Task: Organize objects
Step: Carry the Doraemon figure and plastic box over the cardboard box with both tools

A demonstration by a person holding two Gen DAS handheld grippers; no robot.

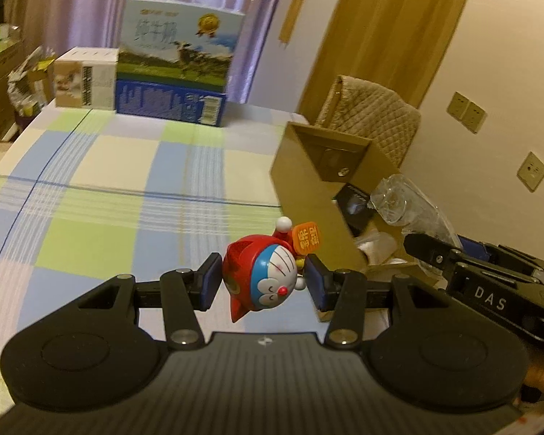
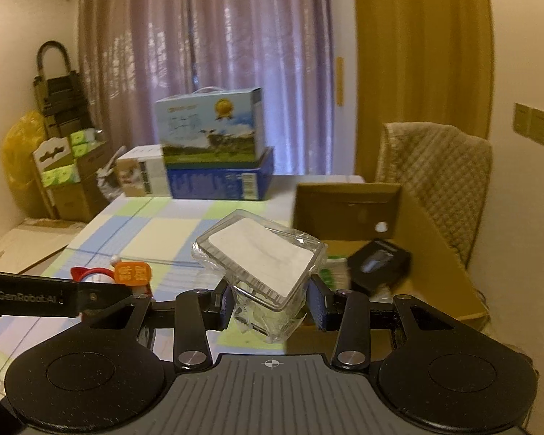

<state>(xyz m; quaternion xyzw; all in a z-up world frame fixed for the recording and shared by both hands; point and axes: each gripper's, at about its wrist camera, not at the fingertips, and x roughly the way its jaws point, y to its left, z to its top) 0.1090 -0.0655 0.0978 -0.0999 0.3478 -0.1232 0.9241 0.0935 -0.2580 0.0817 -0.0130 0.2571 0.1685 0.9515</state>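
Setting: a room with mauve curtains (image 1: 90, 7); a table under a checked cloth (image 1: 101, 188) in blue, green and cream. Landmark for all entries: the open cardboard box (image 1: 308, 195) on the cloth.

Left wrist view.
- Left gripper (image 1: 263, 282): your jaws are clamped on a toy figure (image 1: 268, 272), red-capped with a blue-and-white face, lying sideways between the pads and lifted off the cloth, just beside the box's near wall.
- An orange tag (image 1: 307, 237) sticks out from the toy toward the box.
- Milk carton (image 1: 179, 50), stacked on a blue box, well beyond the cardboard box.
- Inside the cardboard box: a dark item and clear wrapping, details unclear.

Right wrist view.
- Right gripper (image 2: 270, 302): your jaws are closed on a clear plastic container (image 2: 261, 264) with a white panel, tilted, held in the air just short of the box's open top.
- Quilted chair (image 2: 435, 177), behind the box.

Step in hand, by judgement: both items picked up and on their way to the box. Next move: bring each over the opening, lower it, then let go. Go one at a time, since your grippers sit close together.
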